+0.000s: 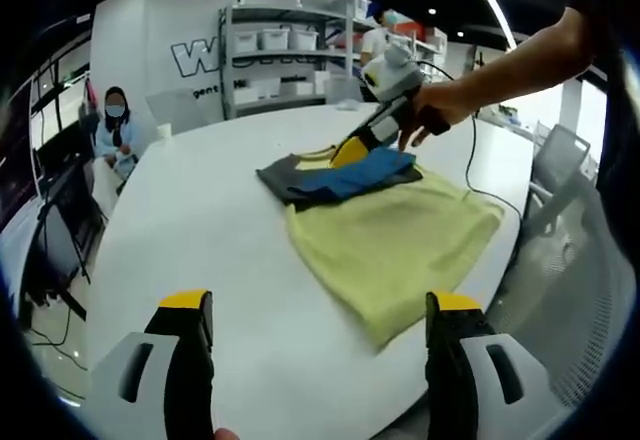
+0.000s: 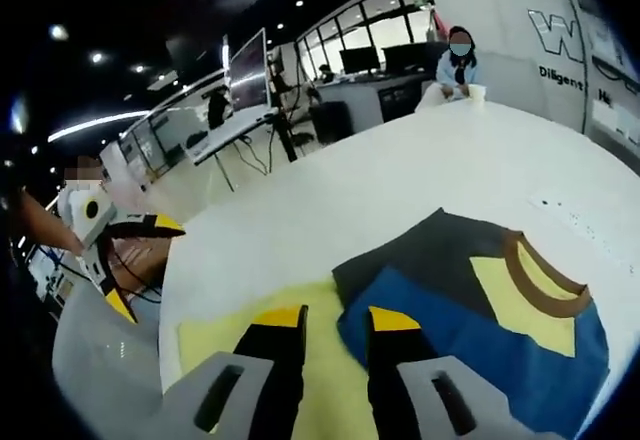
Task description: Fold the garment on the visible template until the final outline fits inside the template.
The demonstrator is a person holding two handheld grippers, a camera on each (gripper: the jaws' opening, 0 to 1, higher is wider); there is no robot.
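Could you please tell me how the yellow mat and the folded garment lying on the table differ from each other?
The yellow mat lies flat as one plain yellow sheet; the garment is folded into a thicker bundle of grey, blue and yellow with a brown collar. The mat covers more of the table than the garment. The right tool reaches the garment's edge in the left gripper view, not the mat's open part. Both are cloth, and the garment overlaps the mat.

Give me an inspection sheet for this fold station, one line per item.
Surface: white table, round-edged.
Job's things: folded garment, grey, blue and yellow with a brown collar, lying on a yellow-green template.
Clutter: white cup at the far edge.
Grippers: left hand-held gripper open, off the garment; right hand-held gripper nearly closed at the garment's blue edge, grip cannot be told.
Cables: black cable across the table.
Surroundings: shelving with bins, seated person, desks with monitors.
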